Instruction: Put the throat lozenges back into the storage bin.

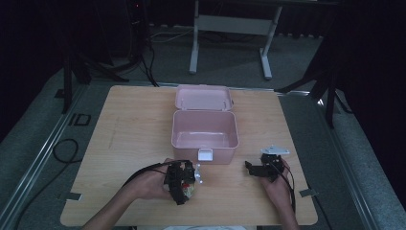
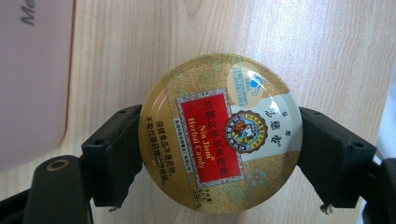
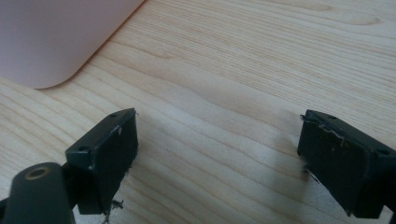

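Between the two black pads of my left tool [image 2: 219, 154] sits a round, flat gold tin of herbal candy with a red label [image 2: 219, 133]. The pads press on opposite sides of its rim, so the tool is partly closed and has firm hold of the tin, lid facing the tool's camera. In the high view my left tool [image 1: 184, 179] hovers low over the pale wooden tabletop [image 1: 124, 143], just this side of the open pink plastic box [image 1: 205, 132].

My right tool [image 3: 217, 154] holds nothing: its pads stand wide apart over bare wood, with a corner of the pink box ahead and to the left of it. In the high view that tool [image 1: 268, 167] rests beside the box's front right corner.

What the coming move turns on, I judge, is that the box's open cavity lies straight ahead of my left tool and slightly to its right, past the white latch [image 1: 205, 154] on the front wall. The tin has no long axis, so only the lift over that wall matters. My left hand [image 1: 151, 184] is the nearer one and already carries the tin.
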`<state>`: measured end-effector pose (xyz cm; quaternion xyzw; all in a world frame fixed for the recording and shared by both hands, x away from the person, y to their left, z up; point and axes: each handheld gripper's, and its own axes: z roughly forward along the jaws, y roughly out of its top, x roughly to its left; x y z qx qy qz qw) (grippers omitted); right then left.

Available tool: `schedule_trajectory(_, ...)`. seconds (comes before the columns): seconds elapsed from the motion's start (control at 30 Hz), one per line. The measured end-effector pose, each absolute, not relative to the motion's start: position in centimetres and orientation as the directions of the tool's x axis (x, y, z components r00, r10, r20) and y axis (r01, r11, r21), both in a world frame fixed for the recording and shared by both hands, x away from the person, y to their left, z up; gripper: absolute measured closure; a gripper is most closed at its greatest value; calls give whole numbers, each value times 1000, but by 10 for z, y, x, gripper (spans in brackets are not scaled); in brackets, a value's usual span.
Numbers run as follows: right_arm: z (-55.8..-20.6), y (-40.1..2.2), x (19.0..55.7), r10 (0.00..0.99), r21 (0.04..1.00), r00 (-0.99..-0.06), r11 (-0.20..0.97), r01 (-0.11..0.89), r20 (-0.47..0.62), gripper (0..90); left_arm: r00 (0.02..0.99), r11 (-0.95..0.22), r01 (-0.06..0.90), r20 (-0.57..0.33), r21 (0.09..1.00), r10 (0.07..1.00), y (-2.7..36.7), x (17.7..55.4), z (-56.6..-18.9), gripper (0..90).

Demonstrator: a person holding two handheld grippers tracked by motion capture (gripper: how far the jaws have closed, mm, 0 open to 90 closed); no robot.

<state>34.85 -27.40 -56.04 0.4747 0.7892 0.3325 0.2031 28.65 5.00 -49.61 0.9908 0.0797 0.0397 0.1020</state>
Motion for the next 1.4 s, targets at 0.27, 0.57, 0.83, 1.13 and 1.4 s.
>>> schedule_trajectory(0.27, -560, -274, 348, 884, 717, -467, 328, 615, -5, 119, 986, -966, 138, 61, 218, 155, 51, 287, -489, 207)
schedule_trajectory(0.57, -560, -274, 349, 884, 718, -467, 328, 614, -5, 119, 985, -964, 146, 57, 222, 162, 53, 287, -485, 207)
schedule_trajectory(0.83, -560, -274, 348, 884, 718, -467, 328, 614, -5, 119, 983, -963, 140, 81, 231, 163, 55, 287, -475, 207)
schedule_trajectory(1.13, -560, -274, 349, 884, 718, -467, 328, 614, -5, 119, 982, -963, 135, 97, 235, 161, 57, 287, -463, 206)
schedule_trajectory(1.4, -560, -274, 348, 884, 718, -467, 328, 615, -4, 119, 982, -963, 130, 106, 236, 158, 58, 287, -454, 207)
